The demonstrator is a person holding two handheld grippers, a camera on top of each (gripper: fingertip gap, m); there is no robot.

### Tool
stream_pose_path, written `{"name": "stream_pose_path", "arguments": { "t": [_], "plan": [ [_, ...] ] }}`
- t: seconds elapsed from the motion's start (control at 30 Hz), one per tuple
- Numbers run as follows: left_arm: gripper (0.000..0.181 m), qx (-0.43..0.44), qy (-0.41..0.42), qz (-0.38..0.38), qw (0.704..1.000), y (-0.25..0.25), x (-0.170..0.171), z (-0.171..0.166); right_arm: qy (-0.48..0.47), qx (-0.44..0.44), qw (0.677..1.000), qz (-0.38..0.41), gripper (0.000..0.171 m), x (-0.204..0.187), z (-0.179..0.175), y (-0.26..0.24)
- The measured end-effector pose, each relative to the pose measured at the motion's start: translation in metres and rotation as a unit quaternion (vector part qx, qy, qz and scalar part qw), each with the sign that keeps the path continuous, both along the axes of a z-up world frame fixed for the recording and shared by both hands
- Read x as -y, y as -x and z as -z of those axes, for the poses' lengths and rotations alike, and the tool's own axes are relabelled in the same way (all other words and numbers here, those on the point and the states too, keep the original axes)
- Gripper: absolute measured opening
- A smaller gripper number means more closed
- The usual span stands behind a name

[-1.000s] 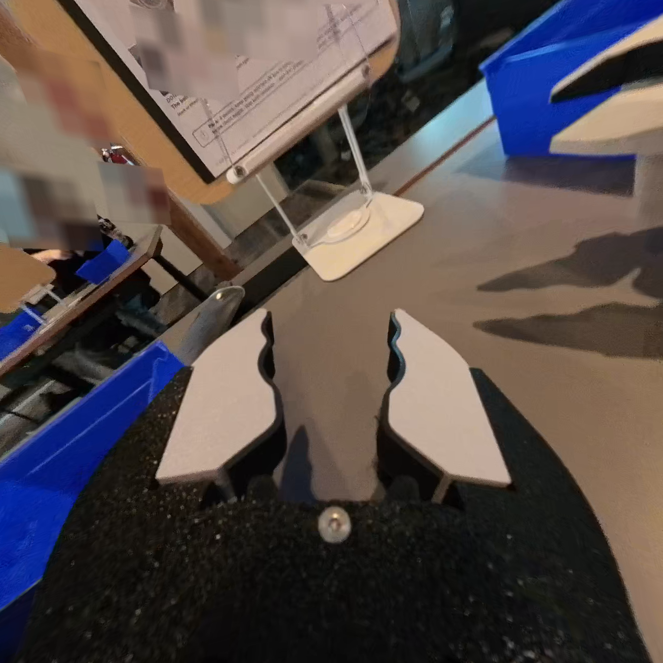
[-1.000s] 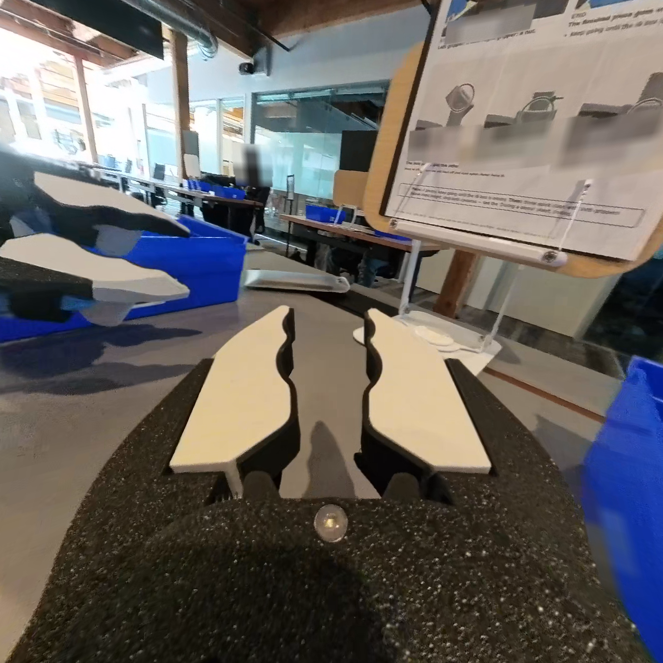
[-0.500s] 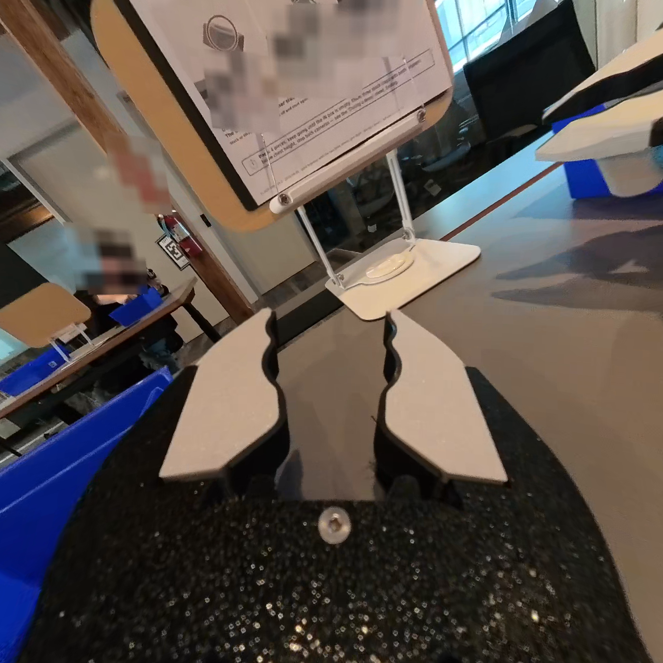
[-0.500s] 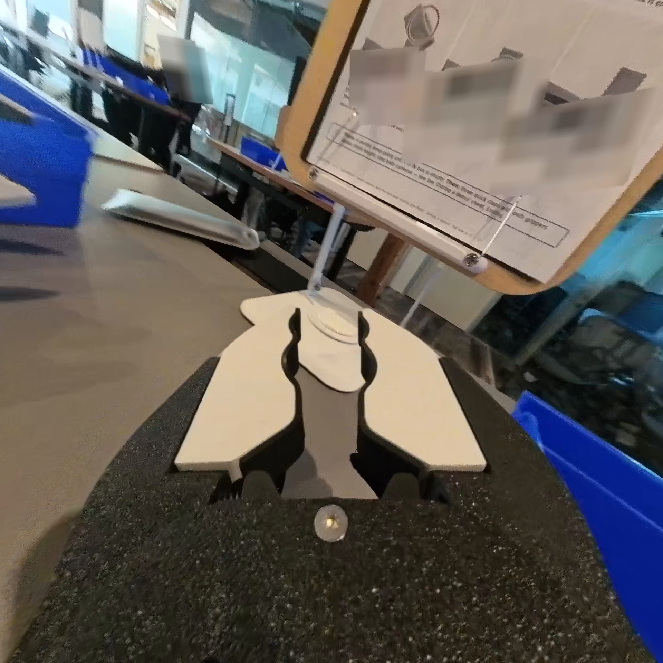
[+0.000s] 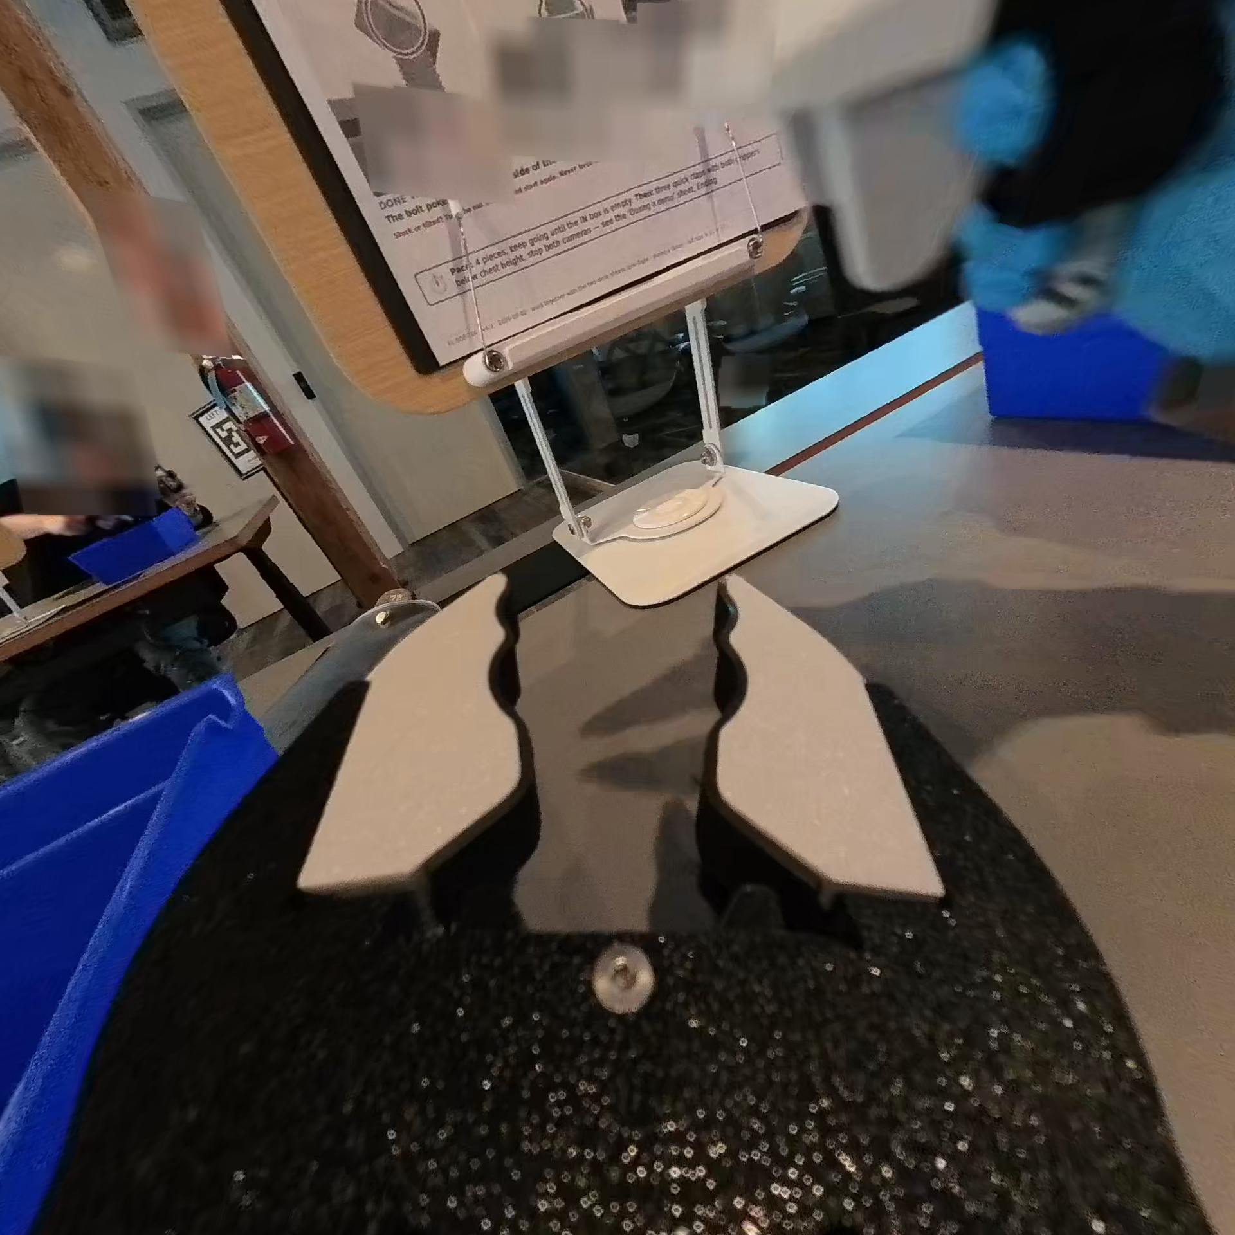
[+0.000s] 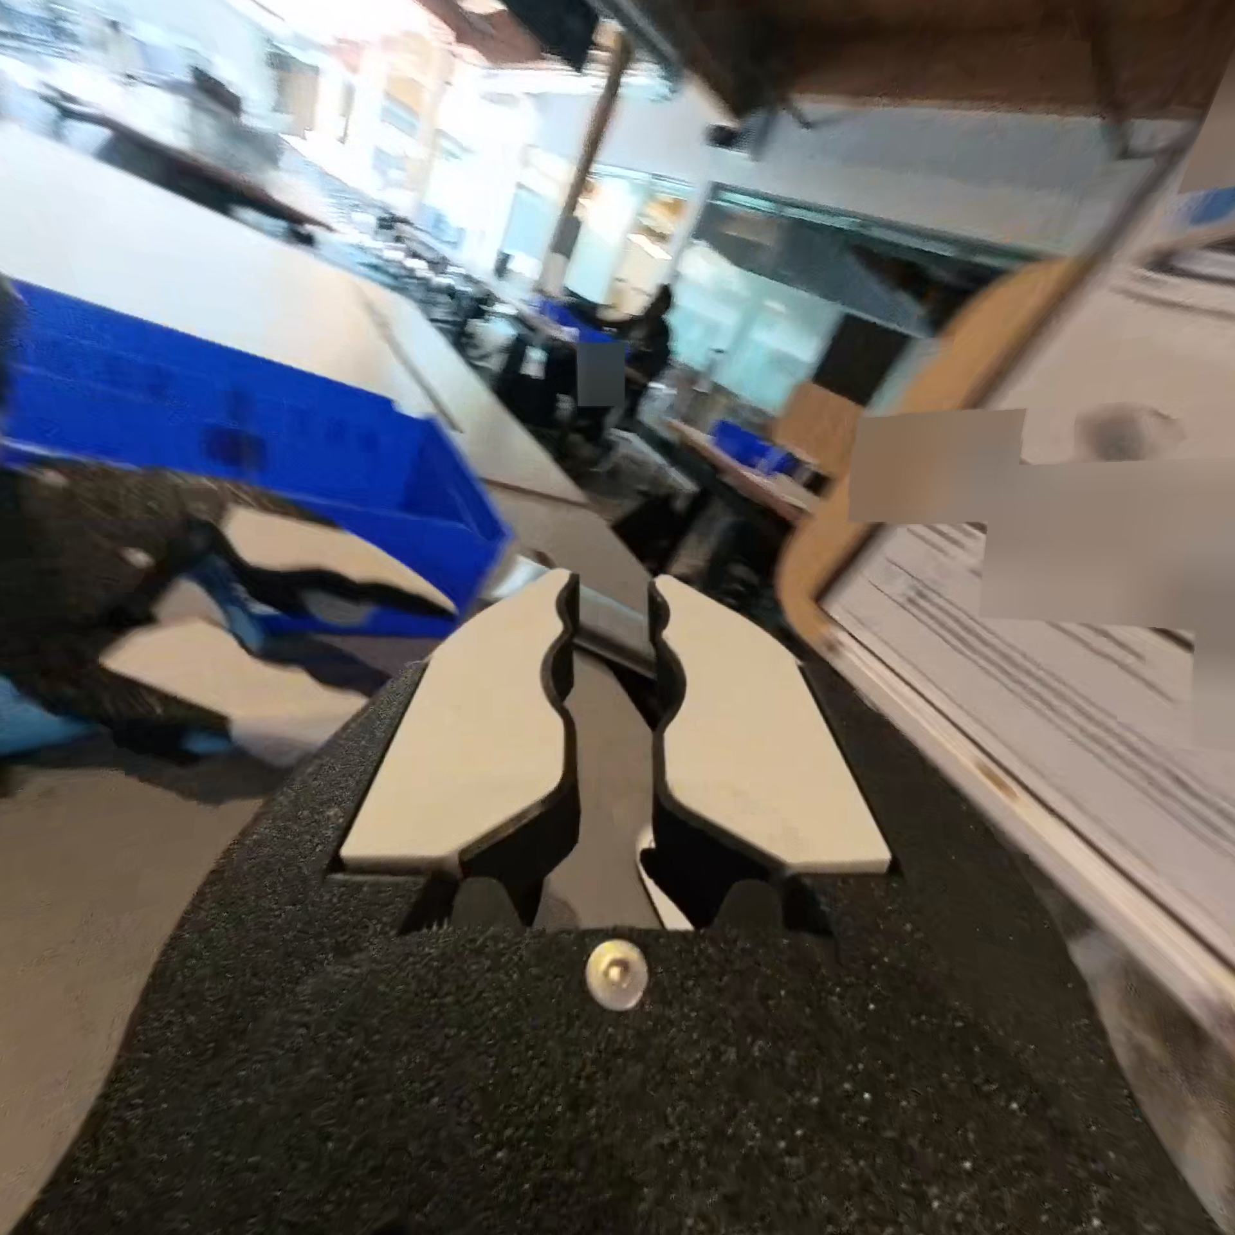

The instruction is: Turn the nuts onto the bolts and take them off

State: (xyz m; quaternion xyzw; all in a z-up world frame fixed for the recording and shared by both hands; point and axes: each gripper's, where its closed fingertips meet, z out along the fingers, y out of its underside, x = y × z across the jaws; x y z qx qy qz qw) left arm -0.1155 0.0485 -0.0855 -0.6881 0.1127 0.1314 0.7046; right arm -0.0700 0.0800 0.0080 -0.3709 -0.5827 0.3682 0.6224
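Observation:
No nuts or bolts show in either view. My left gripper (image 5: 611,601) is open and empty, low over the grey table (image 5: 1002,635), pointing at the white base of a sign stand (image 5: 702,534). My right gripper (image 6: 613,595) is empty, with only a narrow gap between its jaws; its view is motion-blurred. In the left wrist view the right gripper (image 5: 869,133) is a blurred shape at the upper right, held by a blue-gloved hand (image 5: 1169,234). In the right wrist view the left gripper (image 6: 347,621) shows open at the left, in front of a blue bin (image 6: 234,428).
An instruction board (image 5: 534,200) on the stand rises at the table's far edge and sits close on the right in the right wrist view (image 6: 1069,668). One blue bin (image 5: 100,869) is at my left, another (image 5: 1069,367) at the far right. Other tables and people stand behind. One gripper's finger ends stand about 11 cm off the other's.
The right gripper has swung left and come closer to the left gripper, and its jaws have narrowed. The left gripper has stayed open and tilted up a little.

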Motion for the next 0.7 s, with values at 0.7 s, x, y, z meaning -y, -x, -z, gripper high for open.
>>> {"name": "stream_pose_path", "arguments": {
  "t": [0.7],
  "plan": [
    [0.059,0.048,0.021,0.022,0.998,0.004,0.001,0.007,-0.242,0.648,0.658,-0.299,0.031,0.119,0.154,0.226]
  ]
}}
